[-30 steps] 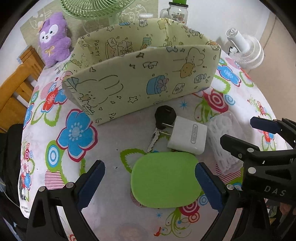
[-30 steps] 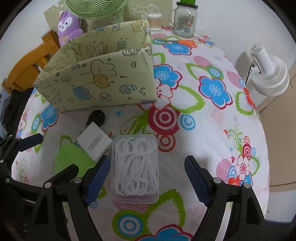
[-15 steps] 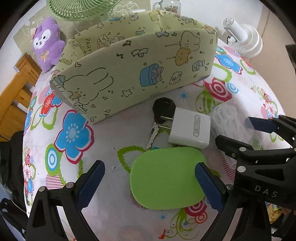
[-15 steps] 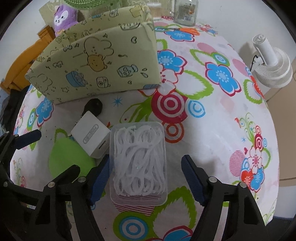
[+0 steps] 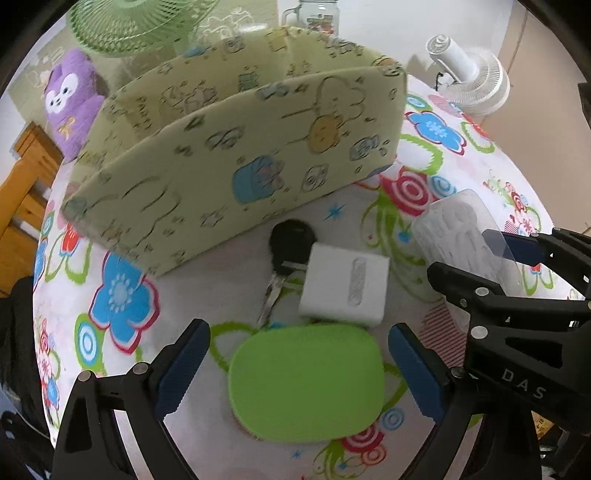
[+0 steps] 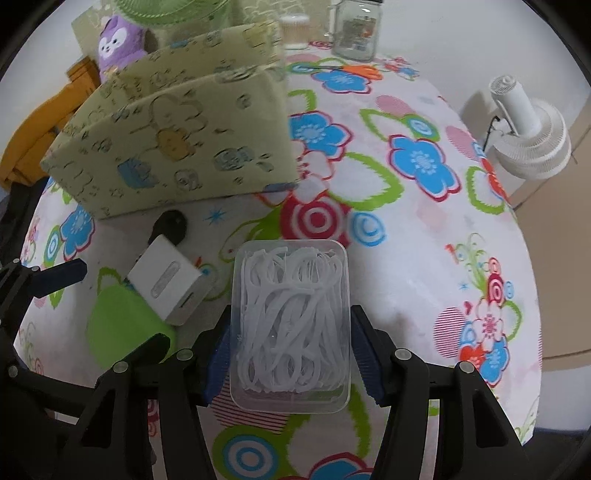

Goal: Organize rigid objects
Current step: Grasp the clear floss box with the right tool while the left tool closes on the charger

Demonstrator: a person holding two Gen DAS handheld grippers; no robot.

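My right gripper [image 6: 291, 354] is shut on a clear plastic box of white floss picks [image 6: 290, 325], which also shows in the left wrist view [image 5: 461, 229], tilted up off the table. My left gripper [image 5: 299, 373] is open around a flat green oval case [image 5: 306, 380] lying on the table. Beyond it lie a white charger block [image 5: 343, 288] and a black-headed key [image 5: 288, 251]. The yellow-green cartoon-print storage box [image 5: 229, 162] stands behind them, open at the top; it also shows in the right wrist view [image 6: 177, 144].
The round table has a flowered cloth [image 6: 417, 166]. A glass jar [image 6: 356, 29] stands at the far edge. A purple plush toy [image 5: 72, 103] and green fan [image 5: 136, 22] stand behind the box. A white fan [image 6: 528, 133] is off the table's right.
My right gripper has closed on the floss pick box and lifted it slightly. My left gripper has moved a little closer to the storage box, still open over the green case.
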